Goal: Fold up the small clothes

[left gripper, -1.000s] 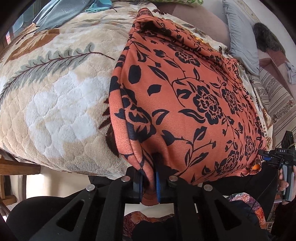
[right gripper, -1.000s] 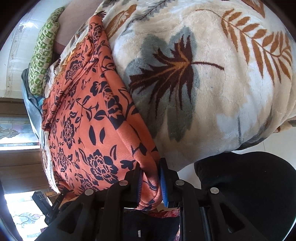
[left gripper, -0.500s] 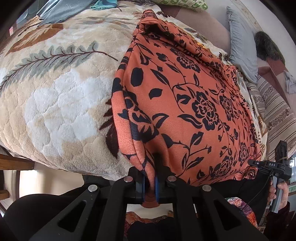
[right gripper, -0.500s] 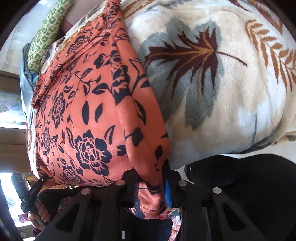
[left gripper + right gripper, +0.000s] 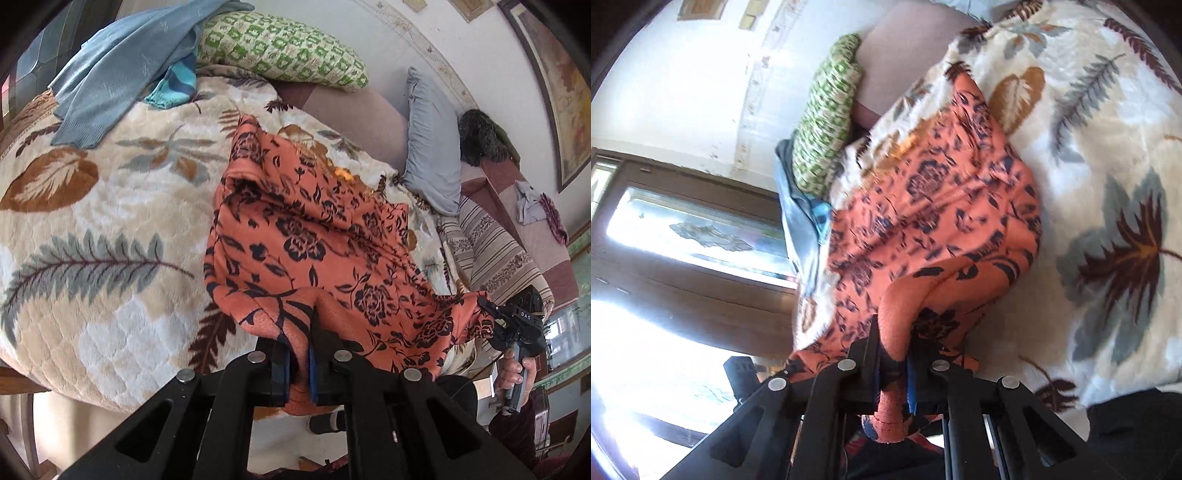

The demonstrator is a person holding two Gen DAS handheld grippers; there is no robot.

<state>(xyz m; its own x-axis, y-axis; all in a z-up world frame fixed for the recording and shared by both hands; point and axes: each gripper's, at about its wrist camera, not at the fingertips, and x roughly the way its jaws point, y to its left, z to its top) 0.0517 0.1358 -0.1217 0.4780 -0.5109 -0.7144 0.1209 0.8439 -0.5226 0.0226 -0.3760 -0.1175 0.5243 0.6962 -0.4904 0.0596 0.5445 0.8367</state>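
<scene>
Both grippers, left point(image 5: 299, 363) and right point(image 5: 892, 373), pinch the cloth's point(image 5: 314, 236) near corners between fingers; soft, light, floppy—corners suit.

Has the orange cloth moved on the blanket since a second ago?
Yes. The orange cloth now covers less of the leaf blanket; its near edge is lifted toward the green pillow, both grippers clamped on it.

A big bed with a cream leaf blanket point(image 5: 92, 229) fills the room. A green checked pillow point(image 5: 280, 48) lies by the white wall point(image 5: 424, 33). Bright light comes through a brown-framed window point(image 5: 687, 229)
</scene>
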